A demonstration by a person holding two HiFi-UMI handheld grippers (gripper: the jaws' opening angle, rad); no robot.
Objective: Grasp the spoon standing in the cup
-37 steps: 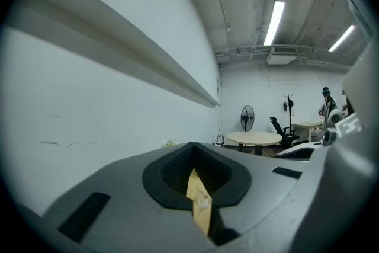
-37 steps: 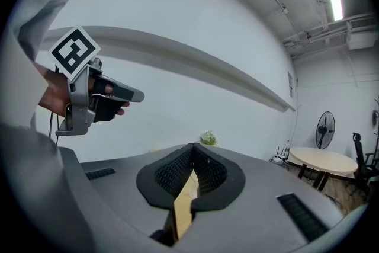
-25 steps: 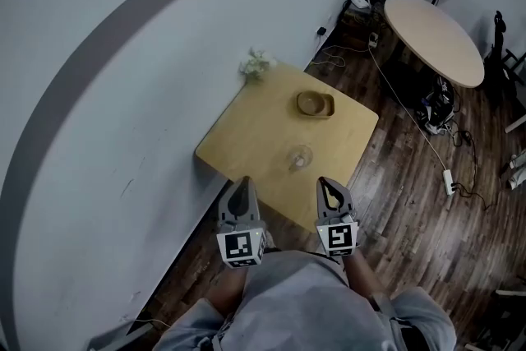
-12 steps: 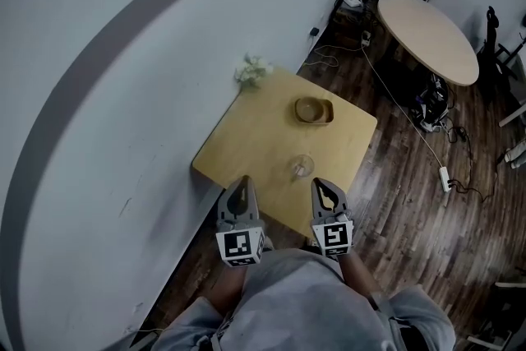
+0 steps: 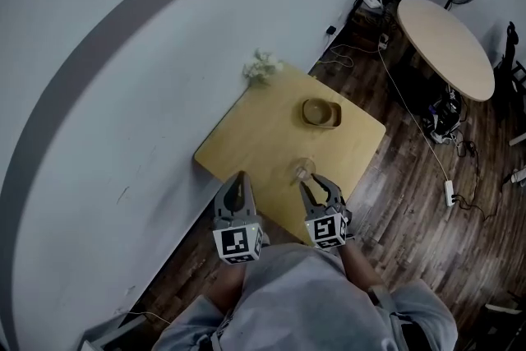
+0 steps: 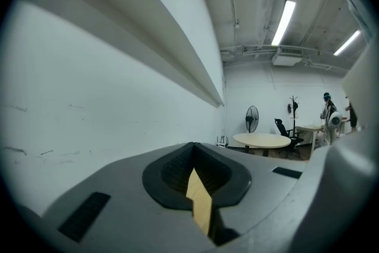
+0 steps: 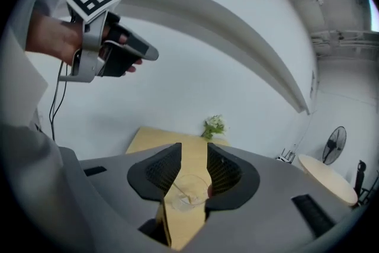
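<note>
**Right gripper open at the cup, spoon not yet held**

Head view: a square wooden counter (image 5: pixel 255 140) stands against the white wall. A clear cup (image 5: pixel 302 170) sits near its front edge, with a bowl (image 5: pixel 320 112) farther back and a small bunch of flowers (image 5: pixel 261 66) at the far corner. The right gripper (image 5: pixel 317 187) is just behind the cup, its jaws spread. The left gripper (image 5: pixel 240 178) is off to the cup's left over the counter's front edge, jaws pressed together.

Left gripper view: the left gripper (image 6: pixel 196 170) is clenched on nothing, with only a thin strip of counter showing through the slit. A round table (image 6: pixel 260 140) and a fan (image 6: pixel 251 118) stand far off.

Right gripper view: the right gripper (image 7: pixel 192 172) has just been opening and its jaws stand apart. The cup (image 7: pixel 198 186) shows in the gap, and the pads are not pressing on it. The spoon (image 7: pixel 180 191) leans inside the cup, handle tilted left, ungrasped. The person's hand holds the left gripper (image 7: pixel 109 50) at upper left.
</note>
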